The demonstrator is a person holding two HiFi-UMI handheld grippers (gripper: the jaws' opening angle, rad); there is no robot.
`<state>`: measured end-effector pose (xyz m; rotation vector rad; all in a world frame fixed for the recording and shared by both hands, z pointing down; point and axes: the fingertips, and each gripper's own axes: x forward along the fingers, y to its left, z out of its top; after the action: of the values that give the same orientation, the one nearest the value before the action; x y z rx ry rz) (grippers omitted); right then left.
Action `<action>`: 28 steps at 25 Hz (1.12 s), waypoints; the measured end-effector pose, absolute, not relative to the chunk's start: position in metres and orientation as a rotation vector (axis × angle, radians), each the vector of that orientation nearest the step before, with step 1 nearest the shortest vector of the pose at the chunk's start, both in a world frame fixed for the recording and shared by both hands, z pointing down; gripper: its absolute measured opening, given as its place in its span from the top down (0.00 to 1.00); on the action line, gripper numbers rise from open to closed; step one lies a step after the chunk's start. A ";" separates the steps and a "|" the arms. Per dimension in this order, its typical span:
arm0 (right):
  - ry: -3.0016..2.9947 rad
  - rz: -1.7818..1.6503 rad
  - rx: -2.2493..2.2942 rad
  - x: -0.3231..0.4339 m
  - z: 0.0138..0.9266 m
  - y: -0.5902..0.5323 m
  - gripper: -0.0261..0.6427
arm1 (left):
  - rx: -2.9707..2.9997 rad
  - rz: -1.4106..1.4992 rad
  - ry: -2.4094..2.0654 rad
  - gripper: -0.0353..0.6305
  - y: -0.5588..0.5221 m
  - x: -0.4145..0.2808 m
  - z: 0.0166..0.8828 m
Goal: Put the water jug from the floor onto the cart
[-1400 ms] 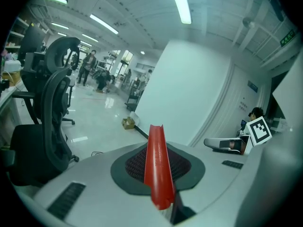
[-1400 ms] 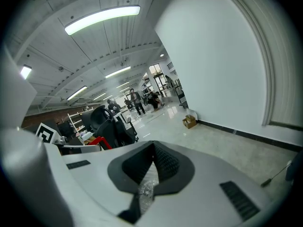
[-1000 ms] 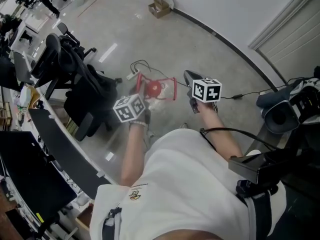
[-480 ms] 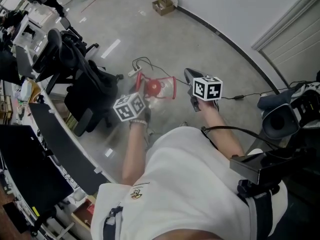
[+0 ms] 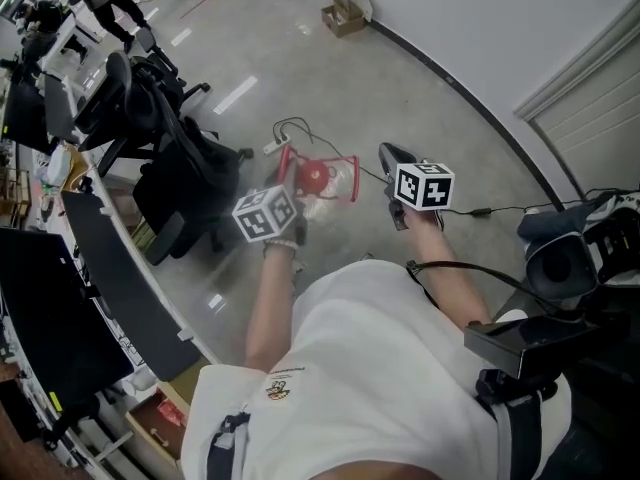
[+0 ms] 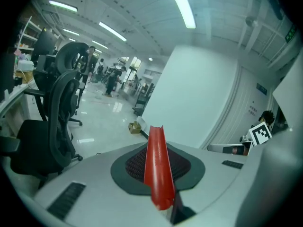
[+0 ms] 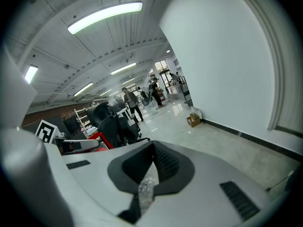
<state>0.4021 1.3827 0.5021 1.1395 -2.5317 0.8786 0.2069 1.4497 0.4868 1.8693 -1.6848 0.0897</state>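
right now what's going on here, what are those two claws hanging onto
A person holds a claw in each hand and has the water jug out in front between them. The left claw is shut on a red bar of the jug's frame, and the right claw is shut on crinkled clear plastic. The jug looks lifted above the floor. No cart can be made out in these views.

Bright ceiling strip lights, floor glare, fisheye edges, dark corners
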 end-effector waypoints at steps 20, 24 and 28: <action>-2.495 0.936 1.172 0.400 0.529 1.250 0.94 | 1.867 0.097 -1.634 0.86 1.318 0.206 0.511; -2.518 0.909 1.166 0.374 0.513 1.196 0.94 | 1.862 0.074 -1.638 0.86 1.272 0.185 0.506; -2.533 0.897 1.159 0.344 0.503 1.143 0.94 | 1.885 0.057 -1.637 0.86 1.223 0.161 0.498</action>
<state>0.3436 1.1431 0.5033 1.1593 -2.5334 0.8975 0.1614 1.2228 0.4975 1.8847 -1.6372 0.0571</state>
